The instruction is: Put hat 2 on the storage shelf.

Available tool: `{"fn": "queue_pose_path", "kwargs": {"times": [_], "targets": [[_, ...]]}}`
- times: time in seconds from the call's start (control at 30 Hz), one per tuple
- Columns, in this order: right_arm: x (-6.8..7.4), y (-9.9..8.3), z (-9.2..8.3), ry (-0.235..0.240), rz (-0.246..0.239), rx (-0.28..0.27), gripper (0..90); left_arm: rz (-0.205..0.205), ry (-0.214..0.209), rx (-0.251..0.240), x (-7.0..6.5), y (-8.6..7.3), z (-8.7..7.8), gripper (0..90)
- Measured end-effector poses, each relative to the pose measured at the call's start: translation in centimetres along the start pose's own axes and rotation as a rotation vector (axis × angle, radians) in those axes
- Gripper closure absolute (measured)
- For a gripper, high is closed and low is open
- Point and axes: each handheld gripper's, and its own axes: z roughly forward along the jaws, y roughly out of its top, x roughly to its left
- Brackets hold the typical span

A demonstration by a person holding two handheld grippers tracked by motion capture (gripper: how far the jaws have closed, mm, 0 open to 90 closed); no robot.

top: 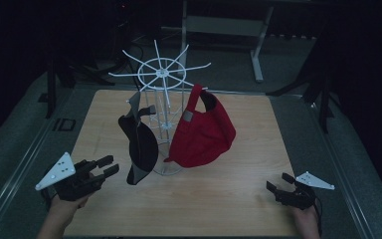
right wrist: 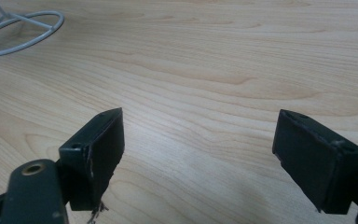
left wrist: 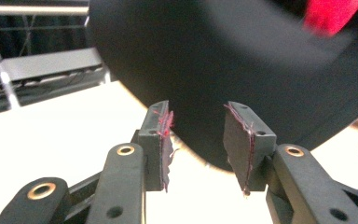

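From above, a white wire rack (top: 161, 99) stands at the middle of the wooden table (top: 238, 199), with two caps hung on its arms: a black cap (top: 140, 144) on the left side, its brim drooping toward the near edge, and a red cap (top: 201, 132) on the right. The left gripper (top: 104, 167) sits low at the near left, pointing at the black cap's brim and just beside it, not touching. The right gripper (top: 278, 185) rests near the table's near-right corner, well apart from both caps.

In the left gripper view, the black cap (left wrist: 242, 70) looms large and blurred just beyond the pads (left wrist: 163, 140). The jaws stand partly apart with nothing between them, so this gripper is released. A sliver of red cap (left wrist: 331, 14) shows at the top right.

In the right gripper view, the jaws stand wide over bare wood, holding nothing, and the rack's base ring (right wrist: 23, 30) curves at the far left.

The job in hand looks like taking the black cap. To do it well, I would push the jaws on until the brim's edge sits fully between the pads, clench there, then lift up off the rack's arm rather than tug sideways, which might tip the light rack. Exactly where the cap hooks on is hard to make out.
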Motion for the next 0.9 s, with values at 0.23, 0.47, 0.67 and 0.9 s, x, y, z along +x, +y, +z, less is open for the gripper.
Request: {"fn": "queue_pose_path", "kwargs": {"times": [0.23,0.47,0.67,0.9], "targets": [[0.0,0.0,0.0,-0.002,0.003,0.0,16.7,-0.047,0.035,0.086,0.8,-3.4,0.9,61.8],[0.0,0.0,0.0,-0.005,0.0,-0.001,16.7,-0.061,0.046,0.129,1.0,-5.5,1.7,61.7],[0.0,-0.1,0.0,-0.005,-0.001,0.001,16.6,-0.062,0.056,0.153,1.1,-6.5,2.0,61.7],[-0.2,-0.1,-0.1,0.003,0.011,-0.011,17.2,-0.077,0.077,0.165,1.1,-7.3,2.0,61.8]]}}
